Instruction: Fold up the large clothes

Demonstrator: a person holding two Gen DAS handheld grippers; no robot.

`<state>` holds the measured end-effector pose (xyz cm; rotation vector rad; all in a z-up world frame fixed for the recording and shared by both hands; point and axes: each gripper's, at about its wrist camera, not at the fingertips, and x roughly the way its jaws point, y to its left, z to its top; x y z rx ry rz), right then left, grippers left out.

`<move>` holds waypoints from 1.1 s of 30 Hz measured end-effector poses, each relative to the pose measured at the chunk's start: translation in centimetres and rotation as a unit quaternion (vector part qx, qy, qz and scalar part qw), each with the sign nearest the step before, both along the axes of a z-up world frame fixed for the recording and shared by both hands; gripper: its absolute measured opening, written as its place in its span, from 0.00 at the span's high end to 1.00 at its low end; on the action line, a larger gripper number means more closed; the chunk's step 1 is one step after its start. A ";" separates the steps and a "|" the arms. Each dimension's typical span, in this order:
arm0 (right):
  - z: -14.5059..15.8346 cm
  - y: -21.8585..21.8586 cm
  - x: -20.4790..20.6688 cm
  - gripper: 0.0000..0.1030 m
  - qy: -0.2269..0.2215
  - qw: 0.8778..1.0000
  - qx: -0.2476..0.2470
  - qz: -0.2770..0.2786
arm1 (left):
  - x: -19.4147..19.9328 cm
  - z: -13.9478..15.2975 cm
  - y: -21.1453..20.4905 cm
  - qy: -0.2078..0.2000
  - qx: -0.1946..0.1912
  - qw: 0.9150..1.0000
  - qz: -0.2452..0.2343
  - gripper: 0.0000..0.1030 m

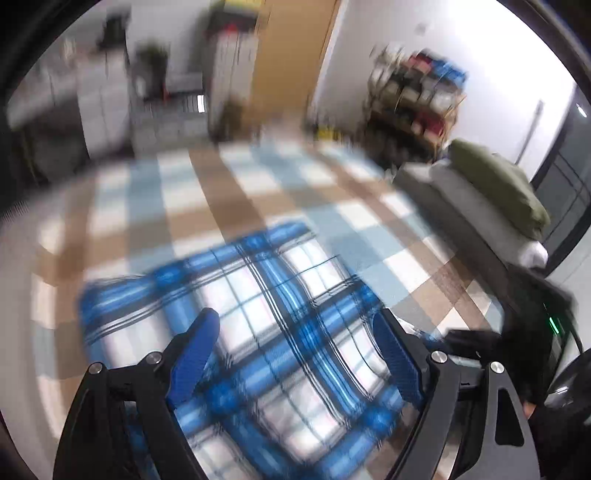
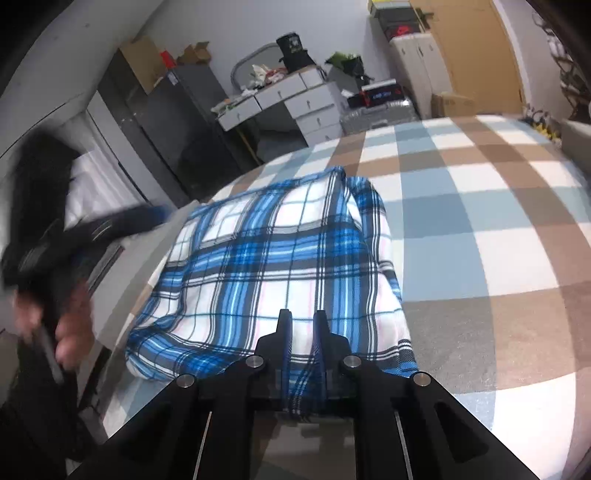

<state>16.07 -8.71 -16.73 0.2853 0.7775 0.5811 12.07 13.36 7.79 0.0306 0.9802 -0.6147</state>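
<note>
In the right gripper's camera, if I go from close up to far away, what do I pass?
Right gripper, nipping a fold of cloth → blue plaid garment → checked bedspread → white drawers → wall.

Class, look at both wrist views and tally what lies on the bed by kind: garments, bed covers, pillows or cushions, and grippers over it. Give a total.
Blue-and-white plaid fleece garment, folded: 1
Checked bed cover in brown, pale blue and white: 1
Olive-green cushion on a grey pillow: 2
Grippers: 2, left gripper jaws open, right gripper jaws pinching the plaid
Total: 6
</note>
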 end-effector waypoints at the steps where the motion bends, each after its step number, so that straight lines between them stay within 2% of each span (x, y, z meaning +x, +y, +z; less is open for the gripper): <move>1: 0.3 -0.1 -0.4 0.87 -0.005 1.000 0.004 0.000 | 1.9 -1.4 0.1 0.043 -0.001 0.999 0.005 0.21; 2: 0.3 -0.3 -0.4 0.87 -0.011 1.000 0.008 -0.004 | 4.1 -3.8 0.3 0.103 0.001 0.995 0.017 0.22; 3: 0.1 -0.5 -0.1 0.87 -0.015 1.000 0.016 -0.005 | 5.0 -5.0 0.5 0.123 -0.002 0.992 0.021 0.25; 4: 0.6 -1.1 -0.7 0.87 -0.016 1.000 0.022 -0.004 | 5.2 -5.1 0.8 0.116 -0.017 0.993 0.022 0.24; 6: 1.2 -1.4 0.2 0.86 -0.017 0.999 0.036 -0.009 | 4.9 -5.2 0.9 0.111 -0.019 0.993 0.020 0.25; 8: 1.7 -2.2 0.0 0.84 -0.014 0.998 0.054 -0.007 | 4.2 -5.1 0.8 0.097 -0.005 0.995 0.021 0.24; 9: 2.3 -2.3 0.2 0.84 -0.014 0.998 0.058 -0.009 | 3.5 -4.6 0.9 0.093 0.003 0.995 0.028 0.30; 10: 2.6 -2.5 -0.1 0.82 -0.013 0.998 0.063 -0.009 | 2.9 -3.9 1.0 0.094 0.002 0.995 0.039 0.31; 11: 3.1 -2.7 -0.5 0.82 -0.011 0.998 0.067 -0.008 | 1.9 -3.1 1.2 0.099 -0.016 0.994 0.038 0.31; 13: 3.5 -3.1 -1.3 0.81 -0.012 0.997 0.074 -0.011 | -0.7 -1.6 1.3 0.096 -0.054 0.994 0.005 0.30; 14: 3.5 -3.2 -1.2 0.80 -0.013 0.997 0.079 -0.012 | -2.2 -1.2 1.1 0.082 -0.047 0.995 -0.009 0.29; 16: 3.9 -3.5 -2.3 0.78 -0.013 0.996 0.083 -0.015 | -4.5 -2.0 0.7 0.063 -0.001 0.998 -0.025 0.29; 19: 4.5 -4.2 -3.6 0.78 -0.011 0.996 0.089 -0.015 | -5.8 -6.1 0.9 0.093 0.040 0.995 -0.022 0.31; 20: 4.4 -4.2 -3.5 0.78 -0.011 0.996 0.089 -0.017 | -6.3 -6.7 1.1 0.078 0.036 0.996 -0.019 0.31; 21: 4.5 -4.3 -3.7 0.78 -0.011 0.996 0.091 -0.017 | -6.9 -6.6 1.1 0.058 0.039 0.997 -0.018 0.31; 23: 4.5 -4.4 -3.7 0.78 -0.011 0.995 0.093 -0.017 | -7.9 -6.4 0.3 0.035 0.078 0.996 -0.021 0.31; 25: 4.5 -4.5 -3.8 0.77 -0.009 0.995 0.094 -0.020 | -8.6 -5.4 0.0 0.032 0.089 0.995 -0.016 0.30; 27: 4.5 -4.6 -3.8 0.77 -0.006 0.995 0.097 -0.020 | -9.8 -3.2 0.1 0.022 0.059 0.998 -0.032 0.30; 29: 4.6 -4.8 -4.0 0.76 -0.006 0.995 0.099 -0.022 | -10.8 -2.5 0.9 0.009 0.059 0.998 -0.026 0.30; 31: 4.6 -4.8 -4.0 0.76 -0.007 0.995 0.099 -0.023 | -10.8 -4.2 1.9 0.034 0.055 0.998 -0.015 0.30; 32: 4.6 -4.7 -4.1 0.76 -0.007 0.995 0.096 -0.025 | -10.5 -5.5 2.8 0.054 0.041 0.998 -0.010 0.31; 33: 4.7 -4.6 -4.1 0.76 -0.008 0.995 0.093 -0.023 | -10.3 -6.3 3.2 0.056 0.021 0.998 -0.006 0.32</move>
